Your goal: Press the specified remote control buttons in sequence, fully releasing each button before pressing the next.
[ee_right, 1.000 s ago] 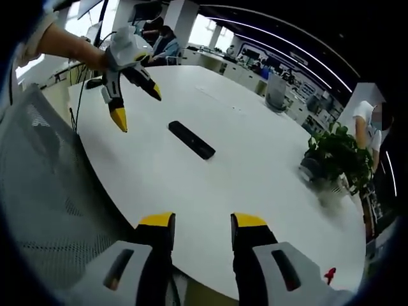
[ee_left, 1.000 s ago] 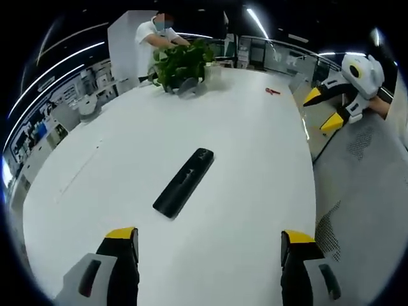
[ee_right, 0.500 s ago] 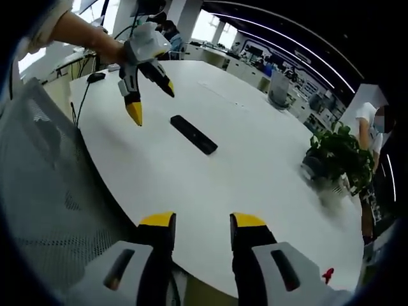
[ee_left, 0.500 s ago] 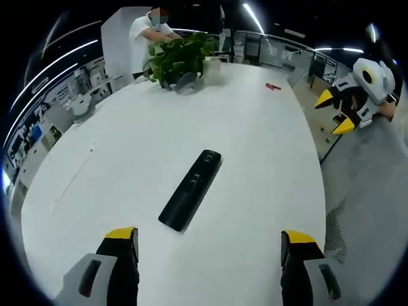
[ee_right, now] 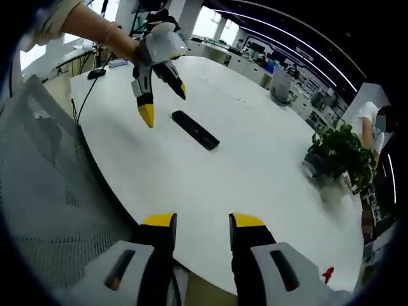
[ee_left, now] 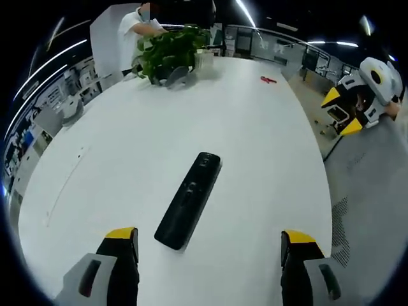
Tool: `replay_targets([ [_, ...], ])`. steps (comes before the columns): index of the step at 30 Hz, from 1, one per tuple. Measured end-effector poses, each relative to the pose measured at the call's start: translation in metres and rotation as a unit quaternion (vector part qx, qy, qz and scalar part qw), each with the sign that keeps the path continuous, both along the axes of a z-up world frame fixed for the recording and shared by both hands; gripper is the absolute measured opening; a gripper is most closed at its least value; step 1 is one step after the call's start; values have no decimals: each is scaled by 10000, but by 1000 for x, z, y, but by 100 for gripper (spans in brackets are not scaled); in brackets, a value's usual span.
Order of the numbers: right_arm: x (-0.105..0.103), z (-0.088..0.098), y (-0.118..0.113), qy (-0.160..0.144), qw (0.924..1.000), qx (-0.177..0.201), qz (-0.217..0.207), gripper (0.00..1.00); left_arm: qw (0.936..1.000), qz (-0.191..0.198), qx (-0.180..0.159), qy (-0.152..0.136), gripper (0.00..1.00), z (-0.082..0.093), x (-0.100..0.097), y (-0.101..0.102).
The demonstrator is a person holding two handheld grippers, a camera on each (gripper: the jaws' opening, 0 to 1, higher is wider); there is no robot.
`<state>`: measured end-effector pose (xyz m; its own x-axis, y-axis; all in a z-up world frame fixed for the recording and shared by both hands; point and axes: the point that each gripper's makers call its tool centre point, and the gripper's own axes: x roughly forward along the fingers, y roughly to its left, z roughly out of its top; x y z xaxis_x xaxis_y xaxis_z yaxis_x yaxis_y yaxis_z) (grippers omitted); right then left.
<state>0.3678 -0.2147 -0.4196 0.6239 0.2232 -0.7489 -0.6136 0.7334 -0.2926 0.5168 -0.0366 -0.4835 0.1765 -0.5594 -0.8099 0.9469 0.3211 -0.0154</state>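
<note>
— Left gripper view, going left to right: what have you got?

— A potted plant (ee_left: 169, 56) at the far end of the white table (ee_left: 115, 159), with a person (ee_left: 131, 32) standing behind it. Then the black remote control (ee_left: 189, 199), lying flat on the table ahead of the left gripper (ee_left: 209, 248), closer to its left jaw. The jaws stand wide apart with nothing between them.

— And further right?

— A small red object (ee_left: 268, 80) sits near the far right edge of the table. Past that edge is the right gripper (ee_left: 341, 111), off the table, above a grey mesh chair (ee_left: 373, 191).

— Now the right gripper view?

— The mesh chair (ee_right: 44, 185) fills the left side. Above it a hand holds the left gripper (ee_right: 164, 102) over the table (ee_right: 255, 185), its yellow-tipped jaws spread and pointing down, just beside the near end of the remote control (ee_right: 196, 130) but not touching it.

— The right gripper itself?

— The right gripper (ee_right: 199, 223) hangs at the table's near edge, jaws parted a little, holding nothing. On the right are the plant (ee_right: 338, 156) and the person (ee_right: 370, 124); the red object (ee_right: 328, 275) is at the lower right.
</note>
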Motion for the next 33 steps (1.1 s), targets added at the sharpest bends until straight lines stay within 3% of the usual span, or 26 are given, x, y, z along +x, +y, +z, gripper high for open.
replay_targets([
  [22, -5, -7, 4, 197, 9997, -66, 159, 31, 9986, -319, 377, 183, 95, -23, 21, -17],
  [33, -5, -8, 4, 221, 9996, -70, 146, 31, 9972, -443, 482, 356, 91, -33, 17, -24],
])
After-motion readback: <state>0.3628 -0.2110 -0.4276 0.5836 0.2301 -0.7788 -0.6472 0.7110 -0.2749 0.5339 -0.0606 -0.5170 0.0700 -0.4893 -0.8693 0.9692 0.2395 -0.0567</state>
